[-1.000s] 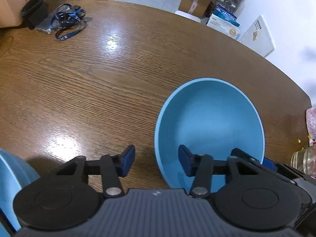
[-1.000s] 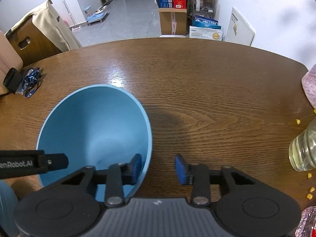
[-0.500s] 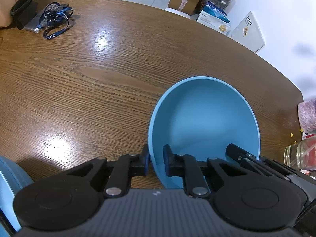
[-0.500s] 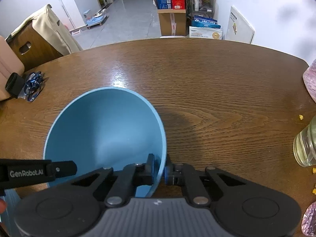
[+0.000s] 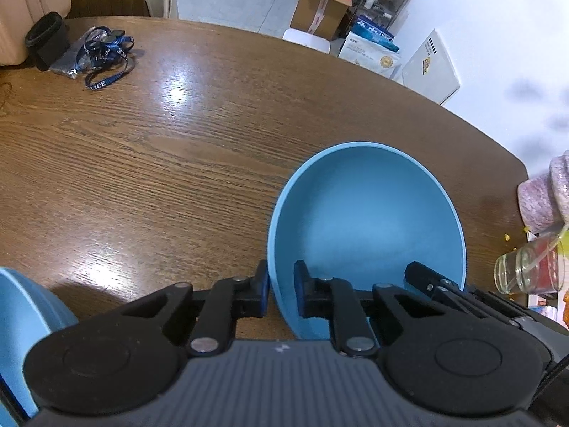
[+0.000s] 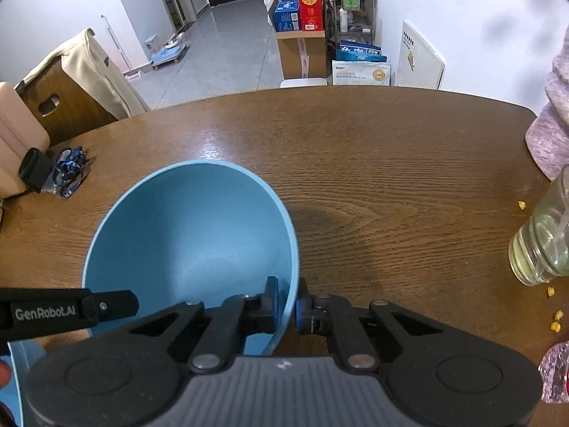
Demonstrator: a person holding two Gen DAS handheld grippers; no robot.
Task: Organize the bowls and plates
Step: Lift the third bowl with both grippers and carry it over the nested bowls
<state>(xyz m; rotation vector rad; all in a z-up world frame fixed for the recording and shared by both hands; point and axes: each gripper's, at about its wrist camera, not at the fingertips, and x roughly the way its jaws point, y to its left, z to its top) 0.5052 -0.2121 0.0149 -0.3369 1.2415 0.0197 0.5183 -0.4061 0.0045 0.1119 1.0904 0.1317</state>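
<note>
A light blue bowl point(image 5: 366, 220) hangs a little above the brown wooden table point(image 5: 177, 135), held from both sides. My left gripper point(image 5: 281, 293) is shut on its left rim, one pad outside and one inside. In the right wrist view the same blue bowl point(image 6: 192, 245) fills the lower left, and my right gripper point(image 6: 287, 306) is shut on its right rim. The other gripper's finger shows as a black bar at the bowl's far side in each view. A second light blue dish point(image 5: 21, 313) shows partly at the lower left edge of the left wrist view.
A glass jar point(image 6: 544, 242) with yellow crumbs around it stands at the table's right edge. A blue lanyard point(image 5: 103, 60) and a black pouch point(image 5: 46, 41) lie at the far left. A pink fuzzy object point(image 5: 544, 195) sits by the right edge. Boxes and a chair stand beyond the table.
Both grippers went from open beside the bowl's rim to shut on it. The bowl has since lifted slightly off the table with both hands.
</note>
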